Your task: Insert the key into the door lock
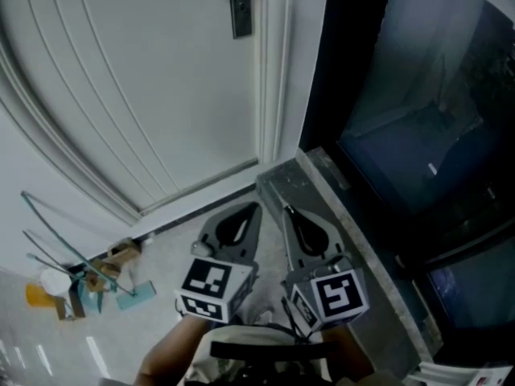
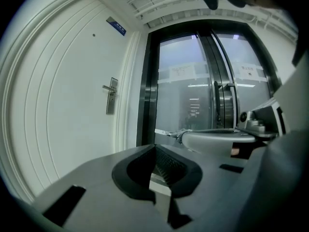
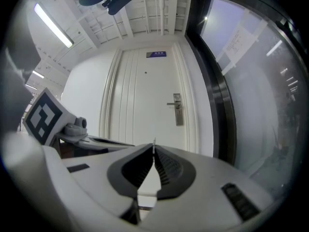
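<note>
The white door point(image 1: 145, 79) stands closed ahead, with its metal handle and lock plate point(image 1: 239, 2) high in the head view, also in the left gripper view point(image 2: 111, 95) and the right gripper view point(image 3: 177, 108). My right gripper point(image 1: 288, 212) is shut on a thin key point(image 3: 153, 144), whose tip sticks out past the jaws toward the door. From the left gripper view the key point(image 2: 163, 132) points left out of the right gripper. My left gripper point(image 1: 254, 209) is beside it, shut with nothing in it. Both are well short of the lock.
Dark glass panels point(image 1: 418, 119) with a black frame fill the right side. A grey stone sill point(image 1: 322, 191) runs below them. On the floor at the left lie a wire rack point(image 1: 56, 240) and orange and teal items point(image 1: 48, 292). A blue sign point(image 3: 156, 54) hangs above the door.
</note>
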A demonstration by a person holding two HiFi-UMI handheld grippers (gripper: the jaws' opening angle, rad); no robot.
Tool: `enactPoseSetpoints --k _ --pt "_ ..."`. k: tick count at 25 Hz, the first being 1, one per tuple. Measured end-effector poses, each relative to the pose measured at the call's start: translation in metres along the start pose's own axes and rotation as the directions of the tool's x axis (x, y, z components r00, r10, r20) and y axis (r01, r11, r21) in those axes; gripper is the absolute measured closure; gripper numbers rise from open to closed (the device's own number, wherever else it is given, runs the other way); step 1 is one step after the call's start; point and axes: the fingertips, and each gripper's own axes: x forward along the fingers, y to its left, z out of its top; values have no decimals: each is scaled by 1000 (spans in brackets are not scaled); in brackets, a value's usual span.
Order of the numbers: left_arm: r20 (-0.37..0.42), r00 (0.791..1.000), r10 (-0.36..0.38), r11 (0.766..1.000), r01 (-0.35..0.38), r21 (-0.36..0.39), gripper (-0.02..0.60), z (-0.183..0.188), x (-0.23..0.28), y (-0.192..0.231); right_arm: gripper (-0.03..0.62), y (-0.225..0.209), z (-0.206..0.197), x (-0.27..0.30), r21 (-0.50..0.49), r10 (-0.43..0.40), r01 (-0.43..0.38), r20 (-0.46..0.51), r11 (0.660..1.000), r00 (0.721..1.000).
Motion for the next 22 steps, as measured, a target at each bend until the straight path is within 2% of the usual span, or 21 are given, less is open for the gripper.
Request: enactPoseSetpoints --k 5,12,22 --pt "-4 1000 -8 1000 8 -4 572 -1 9 -7 577 -9 0 1 -9 -3 3 4 1000 1000" --pt "-4 1000 -14 1000 14 -18 572 -2 29 8 577 -18 -1 24 -28 -4 4 2 1000 1000" --pt "-2 999 -41 998 41 -40 572 7 82 70 577 -40 -3 104 -40 -29 28 -7 999 1000"
